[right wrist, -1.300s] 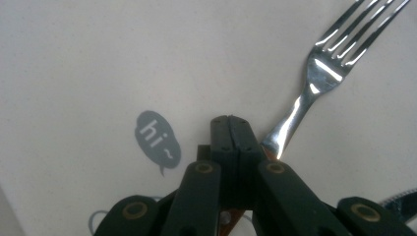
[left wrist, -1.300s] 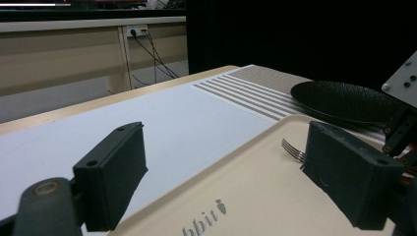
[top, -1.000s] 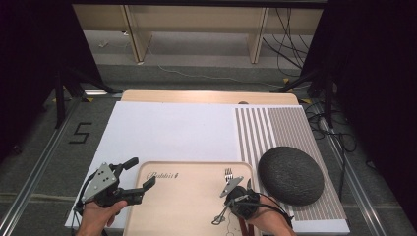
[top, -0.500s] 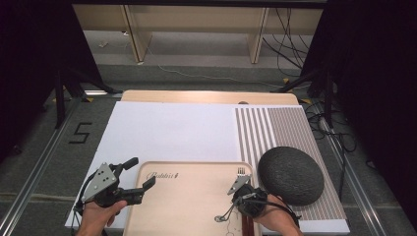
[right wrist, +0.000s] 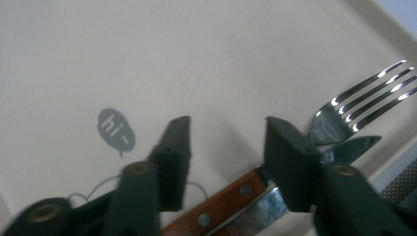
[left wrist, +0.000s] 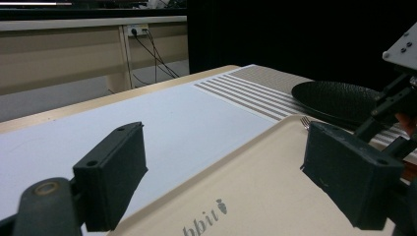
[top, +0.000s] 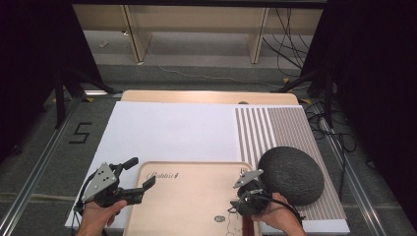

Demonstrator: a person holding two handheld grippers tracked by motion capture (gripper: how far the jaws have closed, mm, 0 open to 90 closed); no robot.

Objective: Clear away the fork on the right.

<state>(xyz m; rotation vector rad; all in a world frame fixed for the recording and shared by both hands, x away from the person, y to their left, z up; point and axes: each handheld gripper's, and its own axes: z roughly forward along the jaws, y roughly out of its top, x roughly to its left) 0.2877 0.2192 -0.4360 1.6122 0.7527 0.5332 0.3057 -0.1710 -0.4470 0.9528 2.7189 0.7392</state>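
Note:
A fork lies along the right side of the beige tray: its wooden handle points toward the person. In the right gripper view its shiny tines lie at the right and the riveted handle runs under the jaws, with a metal blade-like piece beside it. My right gripper hovers over it. Its jaws have just been opening, and its pads touch nothing. My left gripper stands open at the tray's left rim, holding nothing.
A dark round textured dish sits on the striped mat, right beside the right hand. A white sheet covers the table behind the tray. The table's front edge is close to both hands.
The right gripper was shut on the fork before. Now its jaws stand apart and the fork rests on the tray. The right hand shifted slightly right. The left gripper stayed put.

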